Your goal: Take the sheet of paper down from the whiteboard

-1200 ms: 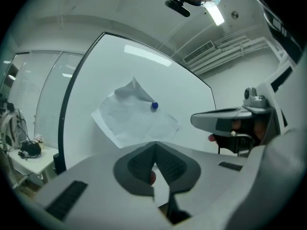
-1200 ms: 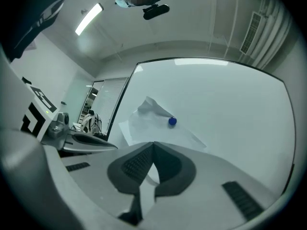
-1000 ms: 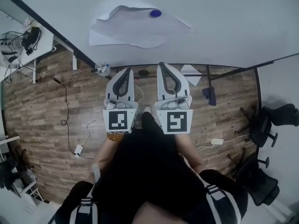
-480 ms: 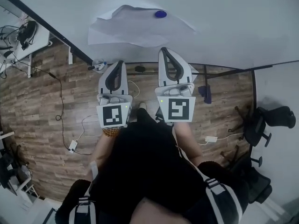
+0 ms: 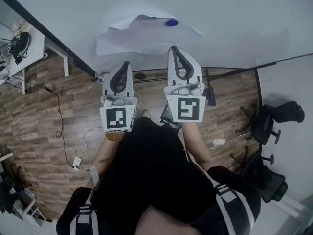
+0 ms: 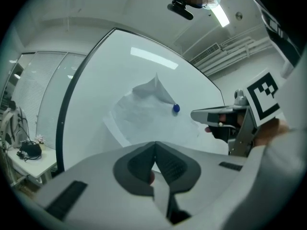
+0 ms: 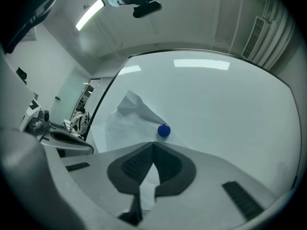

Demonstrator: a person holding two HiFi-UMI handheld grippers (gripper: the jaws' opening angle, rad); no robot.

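Observation:
A crumpled white sheet of paper (image 5: 139, 33) hangs on the whiteboard (image 5: 234, 18), pinned near its upper right corner by a round blue magnet (image 5: 171, 22). The sheet's top edge curls away from the board. Both grippers point level at the board, short of touching it. My left gripper (image 5: 124, 64) is shut and empty, below the sheet's lower edge. My right gripper (image 5: 175, 48) is shut and empty, just under the magnet. In the left gripper view the paper (image 6: 139, 114) and magnet (image 6: 176, 108) lie beyond the closed jaws. In the right gripper view the magnet (image 7: 164, 130) sits just above the closed jaws.
The whiteboard's dark frame (image 5: 230, 71) runs along its bottom above a wooden floor. A desk with cables (image 5: 17, 45) stands at the left, office chairs (image 5: 266, 126) at the right. A power strip (image 5: 76, 161) and cords lie on the floor.
Both grippers have moved closer to the whiteboard and the sheet, the right one leading toward the magnet. Both have stayed shut.

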